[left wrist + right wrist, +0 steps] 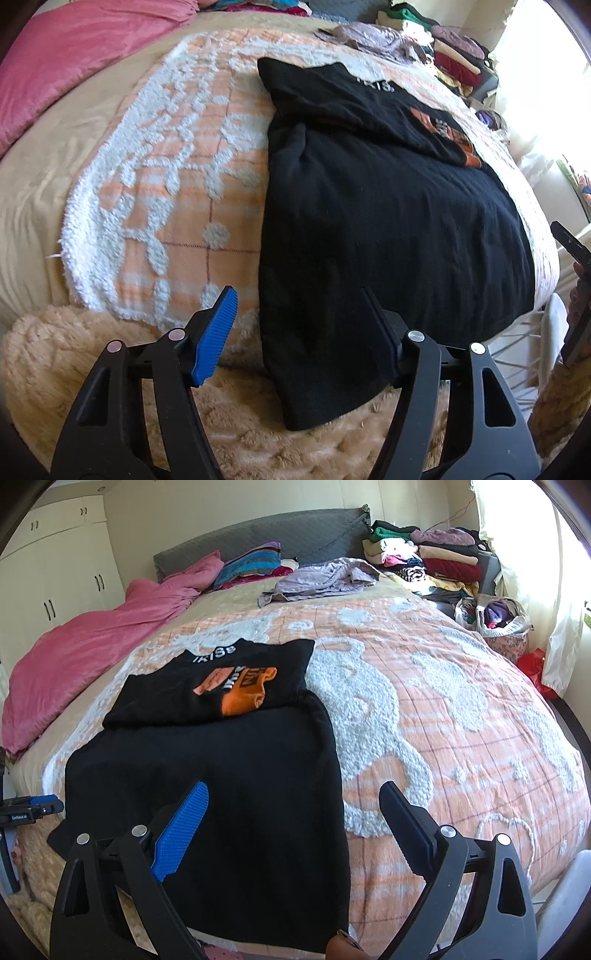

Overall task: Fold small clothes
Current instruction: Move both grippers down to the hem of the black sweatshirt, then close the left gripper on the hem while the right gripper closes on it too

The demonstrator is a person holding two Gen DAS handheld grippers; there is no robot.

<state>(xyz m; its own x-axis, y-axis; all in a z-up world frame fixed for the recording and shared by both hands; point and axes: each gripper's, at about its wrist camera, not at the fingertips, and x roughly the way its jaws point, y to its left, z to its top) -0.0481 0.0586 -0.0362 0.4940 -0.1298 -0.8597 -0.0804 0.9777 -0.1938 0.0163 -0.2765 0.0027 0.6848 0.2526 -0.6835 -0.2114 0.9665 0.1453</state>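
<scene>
Left wrist view: left gripper is angled steeply down over the near left corner of the black T-shirt. Jaws are held partly apart, the shirt's left edge is seen between them, no pad contact is seen. The shirt is laid flat on the orange-and-white bedspread, its near hem draped onto a beige fuzzy blanket. A pink duvet is seen far left, stacked clothes far right.

Right wrist view: right gripper is tilted down above the shirt's near right edge, jaws spread wide, nothing gripped. White wardrobes are seen at left, grey headboard centre, a bright curtained window at right.
</scene>
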